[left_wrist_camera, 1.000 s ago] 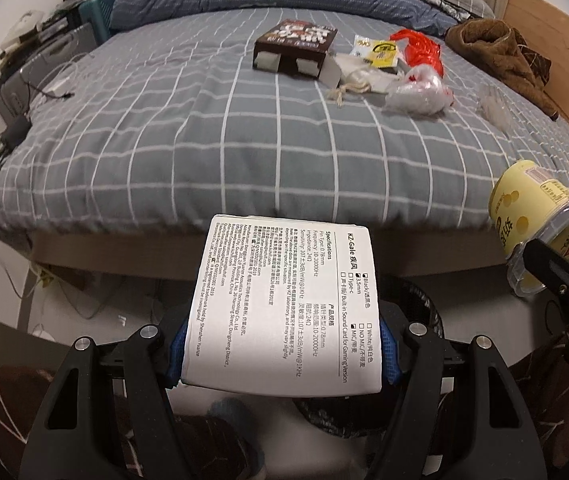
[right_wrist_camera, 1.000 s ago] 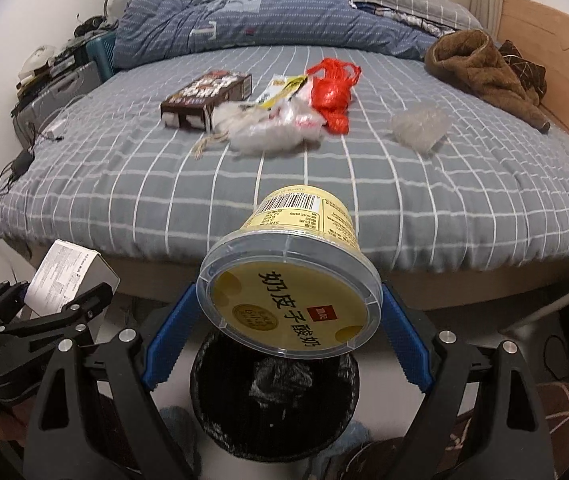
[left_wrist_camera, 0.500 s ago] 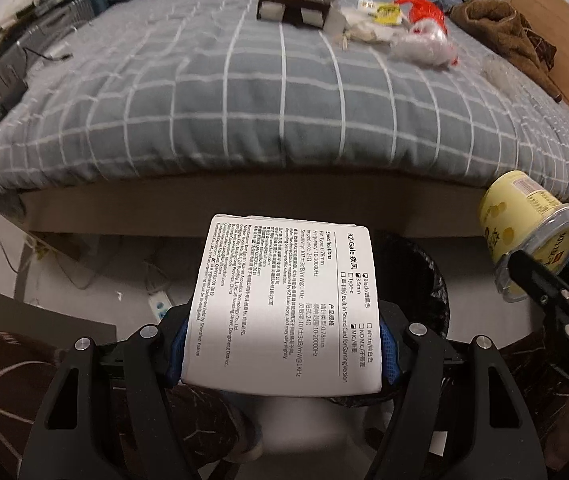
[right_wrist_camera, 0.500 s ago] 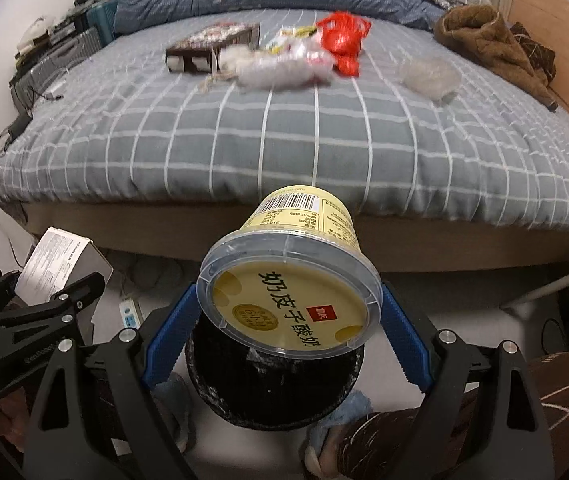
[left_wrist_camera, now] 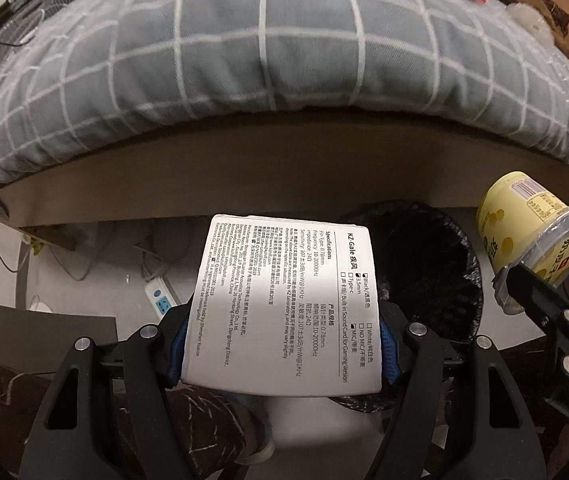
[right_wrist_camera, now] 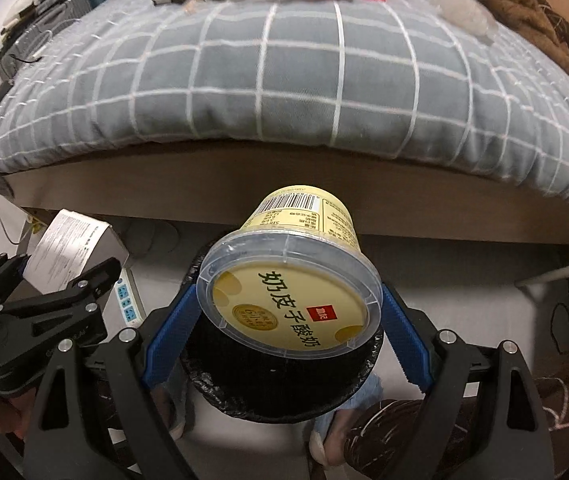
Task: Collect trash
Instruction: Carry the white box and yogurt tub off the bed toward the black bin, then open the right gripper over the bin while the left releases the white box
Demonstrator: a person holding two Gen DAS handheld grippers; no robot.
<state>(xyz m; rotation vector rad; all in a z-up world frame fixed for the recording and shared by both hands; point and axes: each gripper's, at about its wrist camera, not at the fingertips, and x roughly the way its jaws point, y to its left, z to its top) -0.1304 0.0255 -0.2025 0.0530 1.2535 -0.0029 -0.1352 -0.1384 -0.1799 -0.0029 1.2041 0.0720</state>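
Disposal step: I have the left gripper (left_wrist_camera: 282,344) fingers clamped on the white earphone box (left_wrist_camera: 284,304) and the right gripper (right_wrist_camera: 284,336) on the yogurt cup (right_wrist_camera: 290,280), both above the black-lined trash bin (left_wrist_camera: 432,272); next, release squarely over its mouth.

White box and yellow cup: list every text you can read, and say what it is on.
"KZ-Gale", "Specifications", "Impedance: 24Ω", "Built-in Sound Card for Gaming Version": white box.
"奶皮子酸奶": cup lid.
Barcode digits and side print on cup: too small.
Box's fine print: mostly too small.
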